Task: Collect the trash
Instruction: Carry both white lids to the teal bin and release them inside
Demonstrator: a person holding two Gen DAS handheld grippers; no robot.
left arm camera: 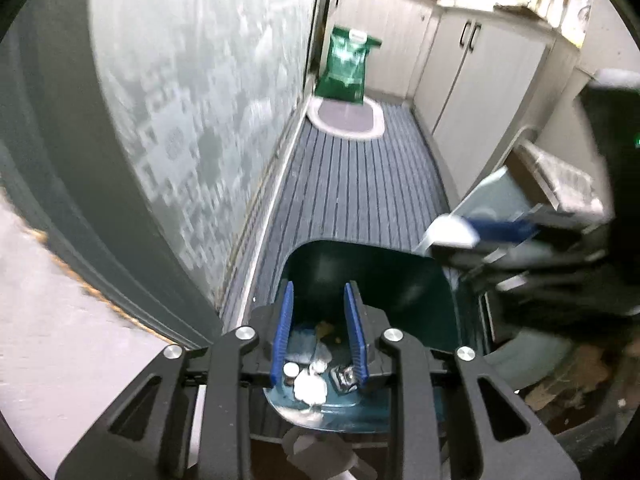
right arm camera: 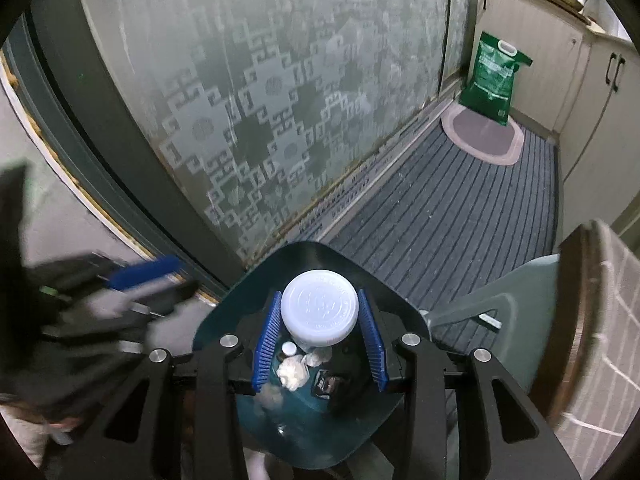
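Observation:
A dark green trash bin (left arm camera: 416, 288) stands on the floor below both grippers; it also shows in the right wrist view (right arm camera: 224, 312). Crumpled white paper (left arm camera: 310, 390), a small cap and a dark wrapper lie at its bottom. My left gripper (left arm camera: 320, 300) is open and empty over the bin. My right gripper (right arm camera: 320, 312) hangs over the bin with a white round container (right arm camera: 319, 307) between its blue pads, touching or nearly touching them. In the left wrist view the right gripper (left arm camera: 480, 236) is a blur at right.
A frosted patterned glass door (right arm camera: 260, 100) runs along the left. A striped grey mat (left arm camera: 352, 184) covers the floor, with an oval rug (left arm camera: 346, 116) and a green bag (left arm camera: 346, 66) at the far end. Cabinets (left arm camera: 480, 80) line the right. A grey lid (right arm camera: 500, 304) lies right of the bin.

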